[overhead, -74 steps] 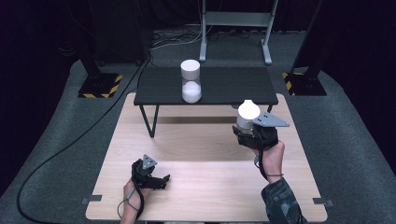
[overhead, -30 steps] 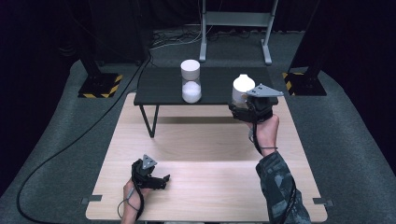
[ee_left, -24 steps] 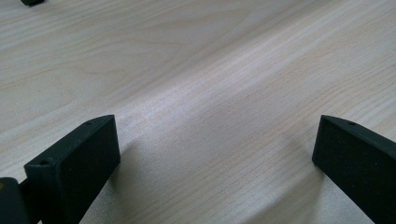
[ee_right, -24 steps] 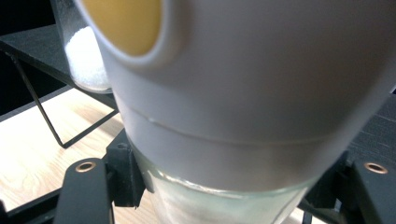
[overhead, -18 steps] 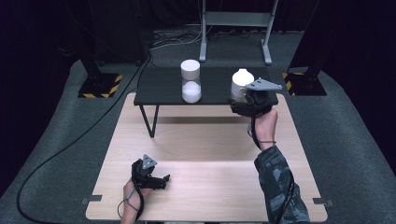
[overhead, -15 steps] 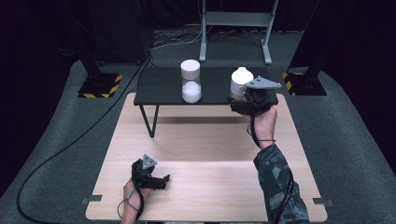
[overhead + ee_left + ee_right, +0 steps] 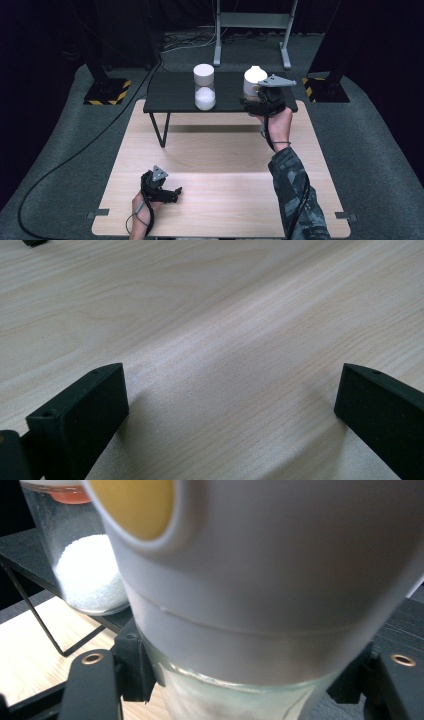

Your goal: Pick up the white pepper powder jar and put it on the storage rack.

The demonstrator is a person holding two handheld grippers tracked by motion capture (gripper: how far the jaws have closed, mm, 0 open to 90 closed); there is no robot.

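Landmark: the black side table (image 7: 170, 92), standing at the far edge of the light wooden table (image 7: 215, 160); every place below is given from it.
Right gripper (image 7: 256, 102): closed on a white-capped glass dispenser (image 7: 254, 80), with its 2 jaws clamped on the clear glass body just under the white cap.
Dispenser, place: held above the right-hand part of the black side table's top, upright; whether its base touches the top cannot be told.
Dispenser, close up: in the right gripper view the white cap (image 7: 280, 555) is very near the camera and has a round yellow-lined spout opening (image 7: 132, 505) at its upper left; the glass below the cap sits between the black pads (image 7: 135, 667).
Right hand (image 7: 277, 122): reaches from the near side to the front edge of the black side table, the forearm in a camouflage sleeve (image 7: 295, 192).
Jar (image 7: 204, 87): 1 clear jar with a white lid, part full of white grains, stands on the middle of the black side table, left of the dispenser and apart from it; in the right gripper view the jar (image 7: 85, 570) shows behind the cap.
Left gripper (image 7: 172, 192): jaws wide apart with nothing between them, well in front of the black side table, low over the wooden table's near left part.
Left gripper view: bare wood grain (image 7: 225, 340) lies between the 2 black jaws.
Left hand (image 7: 142, 207): grips the tool body from the near edge.
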